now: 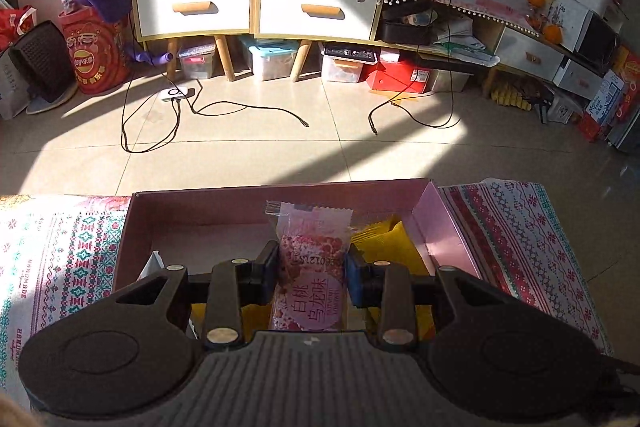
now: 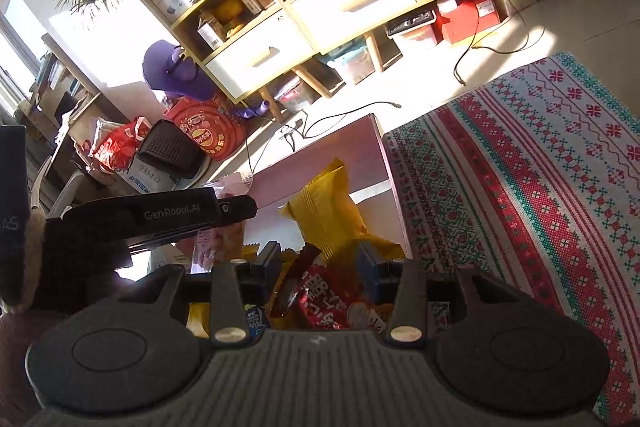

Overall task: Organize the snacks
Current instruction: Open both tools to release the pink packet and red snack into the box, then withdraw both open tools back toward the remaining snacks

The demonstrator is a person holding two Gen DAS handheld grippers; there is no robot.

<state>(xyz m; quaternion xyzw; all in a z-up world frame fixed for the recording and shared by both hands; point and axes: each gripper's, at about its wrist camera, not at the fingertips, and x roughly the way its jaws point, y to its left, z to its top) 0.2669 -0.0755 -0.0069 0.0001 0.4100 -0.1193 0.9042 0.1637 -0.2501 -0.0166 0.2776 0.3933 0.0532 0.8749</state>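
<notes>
My left gripper (image 1: 312, 267) is shut on a pink snack packet (image 1: 310, 259) with Chinese print, held upright over the open pink cardboard box (image 1: 200, 215). Yellow snack bags (image 1: 384, 247) lie in the box to its right. In the right wrist view my right gripper (image 2: 320, 263) is shut on a red snack packet (image 2: 332, 301), with a yellow bag (image 2: 328, 203) standing just beyond the fingers inside the box (image 2: 320, 155). The left gripper's body (image 2: 160, 215) shows at the left, with the pink packet (image 2: 216, 239) under it.
The box sits on a patterned red, green and white cloth (image 2: 540, 167). Beyond the table edge is tiled floor (image 1: 280, 147) with black cables (image 1: 168, 131), a wooden drawer cabinet (image 1: 256, 3), storage bins and a red bag (image 1: 96, 51).
</notes>
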